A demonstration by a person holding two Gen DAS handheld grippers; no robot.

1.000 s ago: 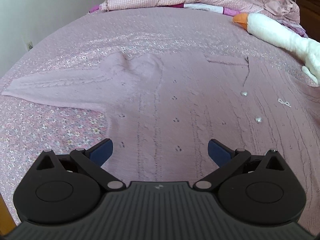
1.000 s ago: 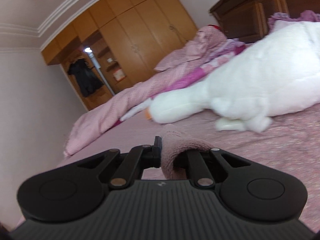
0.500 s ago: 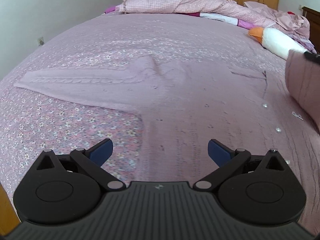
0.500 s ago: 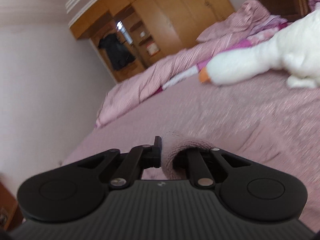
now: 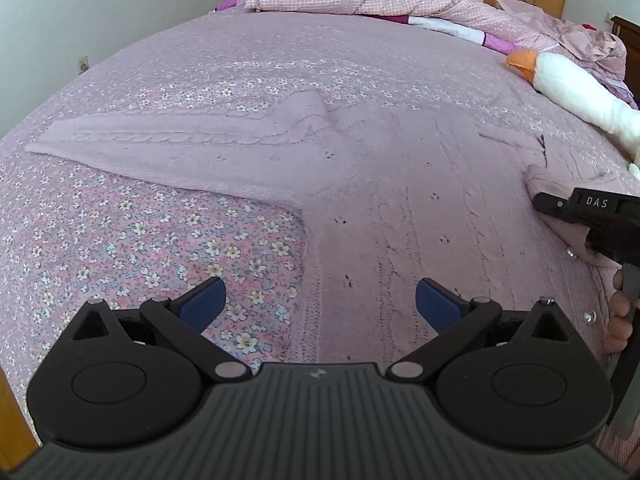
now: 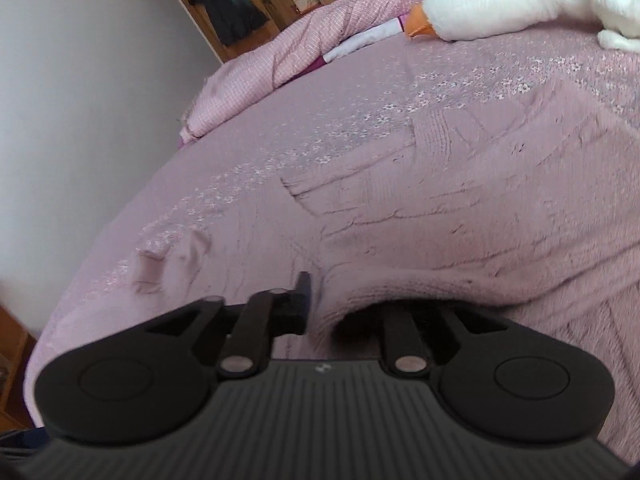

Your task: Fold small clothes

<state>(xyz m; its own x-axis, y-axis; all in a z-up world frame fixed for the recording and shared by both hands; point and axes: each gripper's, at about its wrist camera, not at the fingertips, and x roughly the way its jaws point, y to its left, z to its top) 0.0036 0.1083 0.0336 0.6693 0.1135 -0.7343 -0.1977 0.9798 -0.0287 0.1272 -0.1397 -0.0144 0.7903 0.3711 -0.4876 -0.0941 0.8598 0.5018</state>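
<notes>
Over the cardigan [image 5: 400,208], right hand-held gripper [image 6: 320,304] has carried its clamped sleeve; left [image 5: 320,300] gapes.

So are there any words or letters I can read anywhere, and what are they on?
"DAS": white letters on the side of the right tool, seen from the left wrist camera.
A small light logo on each tool's ribbed body, too small to read.
No readable writing on the pink cardigan, floral bedspread or goose toy.
</notes>
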